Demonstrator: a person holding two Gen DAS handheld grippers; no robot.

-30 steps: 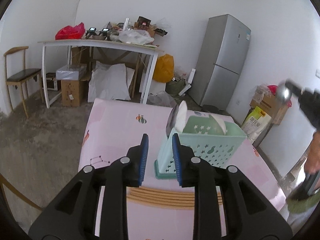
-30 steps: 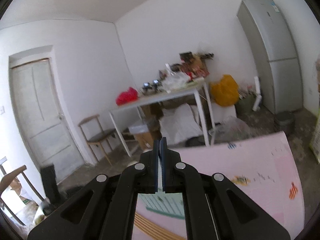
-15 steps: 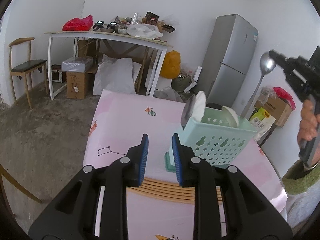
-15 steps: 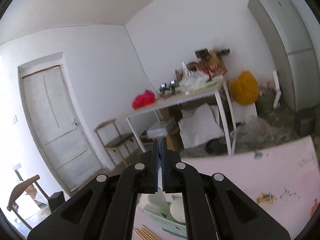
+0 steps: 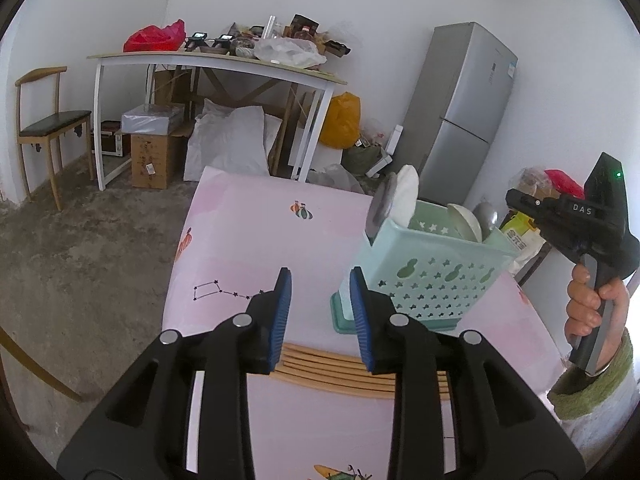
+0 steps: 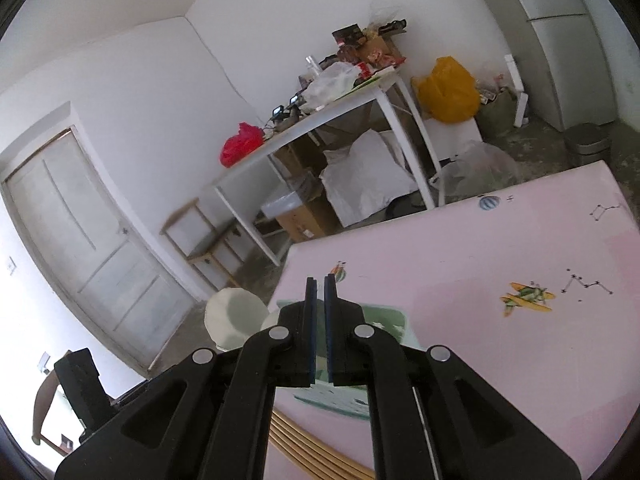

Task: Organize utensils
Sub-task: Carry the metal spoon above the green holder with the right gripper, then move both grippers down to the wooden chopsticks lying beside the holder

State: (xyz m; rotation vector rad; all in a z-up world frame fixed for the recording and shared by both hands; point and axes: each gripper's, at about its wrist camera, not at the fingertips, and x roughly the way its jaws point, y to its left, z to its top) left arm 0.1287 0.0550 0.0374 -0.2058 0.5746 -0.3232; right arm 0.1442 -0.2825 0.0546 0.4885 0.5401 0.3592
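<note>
A: Where are the task's things to be found, and how are they expected to handle?

B: A pale green perforated plastic utensil basket [image 5: 428,276] is seen standing on the pink printed worktop [image 5: 248,240], with white round-headed spoons [image 5: 404,196] and a grey metal spoon [image 5: 486,216] upright inside it. A row of light wooden chopsticks [image 5: 320,364] is laid flat on the worktop just in front of the basket. The chopsticks are judged light, stiff and thin, so they are best pinched across the middle, a few at a time; rolling is to be expected. The white spoons look ceramic and may chip if dropped.

A: How are the jaws standing?

B: On the left gripper [image 5: 320,308] the blue-padded jaws are apart, having just been opened a little wider, with nothing between them; they are pointed over the chopsticks. On the right gripper [image 6: 320,320] the jaws are almost together, a thin slit being left, and nothing is seen clamped there.

A: What is given by one view and not the other?

B: From the left wrist, the basket's contents and the person's hand [image 5: 596,308] on the right gripper's handle are shown. From the right wrist, the basket is mostly hidden behind the jaws, though a white door [image 6: 84,248] is shown.
</note>
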